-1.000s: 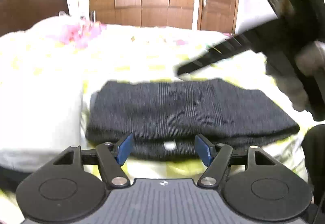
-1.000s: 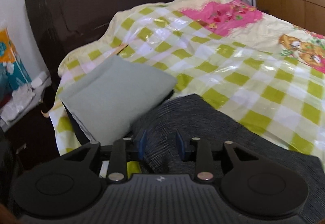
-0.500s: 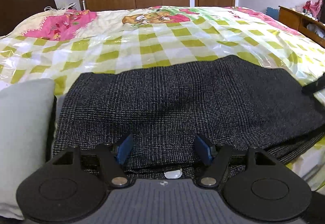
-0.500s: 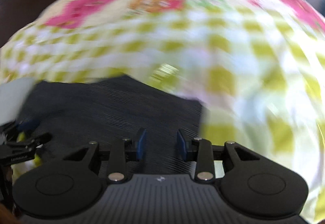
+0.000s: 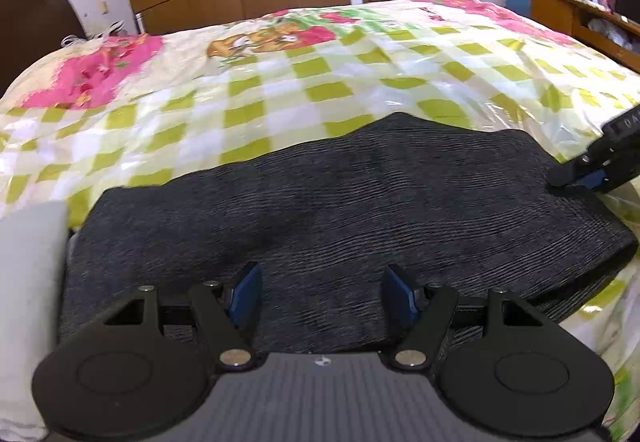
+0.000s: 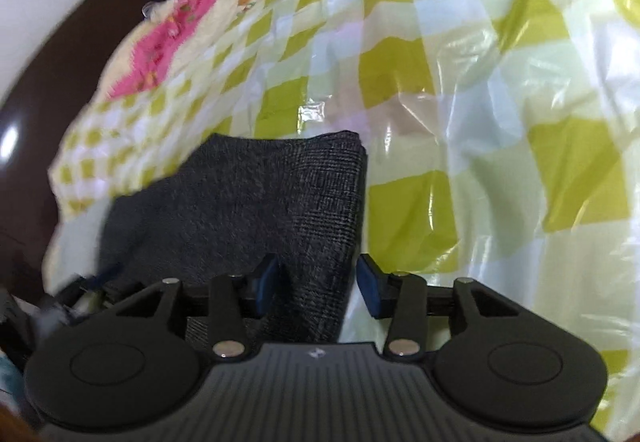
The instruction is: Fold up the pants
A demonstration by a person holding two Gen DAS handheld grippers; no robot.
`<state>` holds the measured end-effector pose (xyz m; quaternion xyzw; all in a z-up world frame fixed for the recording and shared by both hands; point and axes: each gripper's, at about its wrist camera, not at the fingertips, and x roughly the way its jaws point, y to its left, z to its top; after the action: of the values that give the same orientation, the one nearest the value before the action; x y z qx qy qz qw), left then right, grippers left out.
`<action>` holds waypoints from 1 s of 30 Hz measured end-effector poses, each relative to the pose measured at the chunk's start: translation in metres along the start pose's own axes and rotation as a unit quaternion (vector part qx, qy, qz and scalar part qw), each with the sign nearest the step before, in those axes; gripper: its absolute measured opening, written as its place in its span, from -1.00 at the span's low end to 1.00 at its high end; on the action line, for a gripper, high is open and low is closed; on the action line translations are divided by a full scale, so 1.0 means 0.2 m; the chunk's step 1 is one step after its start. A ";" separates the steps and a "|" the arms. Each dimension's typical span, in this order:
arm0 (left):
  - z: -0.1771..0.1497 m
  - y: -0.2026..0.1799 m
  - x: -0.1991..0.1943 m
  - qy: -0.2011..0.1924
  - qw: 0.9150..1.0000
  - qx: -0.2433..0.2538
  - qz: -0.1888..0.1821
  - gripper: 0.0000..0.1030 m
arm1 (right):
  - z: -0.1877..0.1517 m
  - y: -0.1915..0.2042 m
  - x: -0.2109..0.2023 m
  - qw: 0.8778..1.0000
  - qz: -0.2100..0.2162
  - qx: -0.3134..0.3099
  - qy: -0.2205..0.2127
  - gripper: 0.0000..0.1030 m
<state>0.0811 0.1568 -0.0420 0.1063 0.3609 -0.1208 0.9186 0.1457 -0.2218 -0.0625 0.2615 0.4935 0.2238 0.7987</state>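
Folded dark pants (image 5: 340,209) lying flat across the near edge of the bed (image 5: 320,81). Left hand-held gripper (image 5: 322,296) at 6 o'clock — spread wide, empty. Right hand-held gripper (image 6: 318,284) just been opening, straddling the pants' edge at 3 o'clock — not pinching.

Both wrist views look down, close, sharing the dark pants (image 5: 340,209) from opposite ends.

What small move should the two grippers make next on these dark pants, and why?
Probably close both. The left gripper stands open over the near edge of the folded pants; the right gripper, whose jaws have just been opening, straddles the right end's edge without pressing. Neither holds cloth, so another fold needs a grip first.
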 end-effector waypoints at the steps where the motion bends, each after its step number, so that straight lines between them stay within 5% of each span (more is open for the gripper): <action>1: 0.01 -0.03 0.01 0.003 1.000 0.004 -0.002 0.52 | 0.01 -0.02 0.02 1.000 0.021 0.009 0.008 -0.10; 9: 0.04 -0.11 0.05 0.019 1.000 0.015 -0.002 0.52 | 0.02 -0.09 0.02 0.992 0.115 0.044 0.017 -0.28; 13: 0.05 -0.14 0.06 0.026 0.999 0.018 0.005 0.52 | 0.04 -0.03 0.12 0.995 0.092 0.022 0.037 -0.28; 15: 0.06 -0.17 0.06 0.028 0.999 0.023 0.005 0.52 | 0.04 0.01 0.12 0.997 0.070 0.010 0.033 -0.62; 19: 0.10 -0.30 0.05 0.022 0.998 0.053 -0.013 0.52 | 0.02 0.00 0.00 0.997 0.075 0.010 -0.004 -0.89; 22: 0.15 -0.45 0.08 0.023 0.996 0.076 -0.038 0.53 | 0.02 -0.08 -0.14 0.996 0.079 0.028 -0.035 -0.89; 30: 0.28 -0.80 0.19 0.025 0.990 0.104 -0.095 0.53 | 0.07 -0.28 -0.44 0.995 -0.003 0.041 -0.094 -0.89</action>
<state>0.0957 -0.0171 -0.0451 0.1693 0.3782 -0.2411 0.8776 0.1277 -0.3224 -0.0338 0.3127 0.4262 0.1755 0.8305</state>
